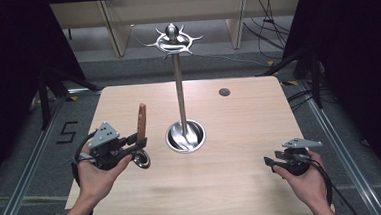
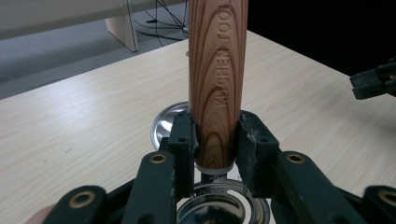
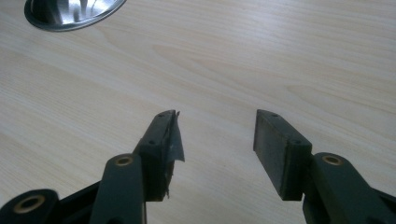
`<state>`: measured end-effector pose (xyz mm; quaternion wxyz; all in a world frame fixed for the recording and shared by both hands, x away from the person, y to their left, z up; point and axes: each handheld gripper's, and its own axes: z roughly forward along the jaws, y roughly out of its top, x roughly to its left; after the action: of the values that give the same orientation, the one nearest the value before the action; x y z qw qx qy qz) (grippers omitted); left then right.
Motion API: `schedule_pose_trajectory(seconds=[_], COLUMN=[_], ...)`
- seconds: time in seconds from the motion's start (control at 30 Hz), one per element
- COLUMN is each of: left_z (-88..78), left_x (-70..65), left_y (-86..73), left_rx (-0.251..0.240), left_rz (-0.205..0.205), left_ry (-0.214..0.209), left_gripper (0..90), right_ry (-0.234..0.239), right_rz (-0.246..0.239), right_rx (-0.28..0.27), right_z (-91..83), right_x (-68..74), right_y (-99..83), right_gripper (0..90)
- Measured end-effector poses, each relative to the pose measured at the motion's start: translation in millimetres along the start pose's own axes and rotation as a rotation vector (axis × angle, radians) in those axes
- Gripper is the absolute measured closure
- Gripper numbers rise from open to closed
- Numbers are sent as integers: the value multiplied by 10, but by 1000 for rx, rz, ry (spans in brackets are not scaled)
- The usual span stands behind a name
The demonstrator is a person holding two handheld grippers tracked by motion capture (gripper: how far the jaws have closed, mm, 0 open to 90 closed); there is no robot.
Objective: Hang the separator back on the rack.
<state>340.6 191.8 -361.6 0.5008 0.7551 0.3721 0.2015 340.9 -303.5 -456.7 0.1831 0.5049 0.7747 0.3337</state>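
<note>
At the lower left of the high view, the left gripper [image 1: 139, 140] is seen clamped on a kitchen tool [image 1: 141, 121] whose wooden handle stands upright above the jaws. The steel end of the tool is largely hidden beneath the gripper; only a round, shiny part is glimpsed just under it, and its exact shape cannot be made out. In the left gripper view the handle [image 2: 217, 88] is pressed between both black pads, its top is cut off by the upper edge, and reddish grain and stamped lettering are shown on it. A polished metal part is partly visible at the bottom edge, below the jaws.

At the centre of the high view, a steel stand [image 1: 180, 88] is found on the pale wood-grain table [image 1: 243, 184]: a round, bowl-like base [image 1: 185, 136], a slim upright pole, and a crown of curved hooks at the top. A small dark round spot [image 1: 224, 92] is set in the tabletop at the upper right of the stand.

At the lower right, the right gripper [image 1: 268, 162] is held above bare table, well apart from the stand. In the right gripper view its jaws are spread with nothing between them, and a torn strip of pad lining is seen hanging from the left jaw. The base rim [image 3: 70, 14] is cut off at the upper left there.
</note>
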Motion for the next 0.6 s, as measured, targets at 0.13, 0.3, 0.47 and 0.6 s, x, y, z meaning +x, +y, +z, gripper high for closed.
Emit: schedule_pose_trajectory(seconds=[0.13,0.3,0.47,0.6], left_z=[4,56,82,86], left_x=[-62,-109,-163,-204], left_y=[41,109,149,189], left_rx=[-16,-58,-59,-70], left_rz=[15,71,68,70], left_ry=[2,0,2,2], left_gripper=[686,686,686,686], right_ry=[8,5,8,9], right_rz=[18,61,84,64], right_rx=[-6,8,19,5], right_z=[-3,-27,-28,-23], right_x=[15,44,61,49], right_y=[13,13,13,13], right_gripper=[501,501,501,501])
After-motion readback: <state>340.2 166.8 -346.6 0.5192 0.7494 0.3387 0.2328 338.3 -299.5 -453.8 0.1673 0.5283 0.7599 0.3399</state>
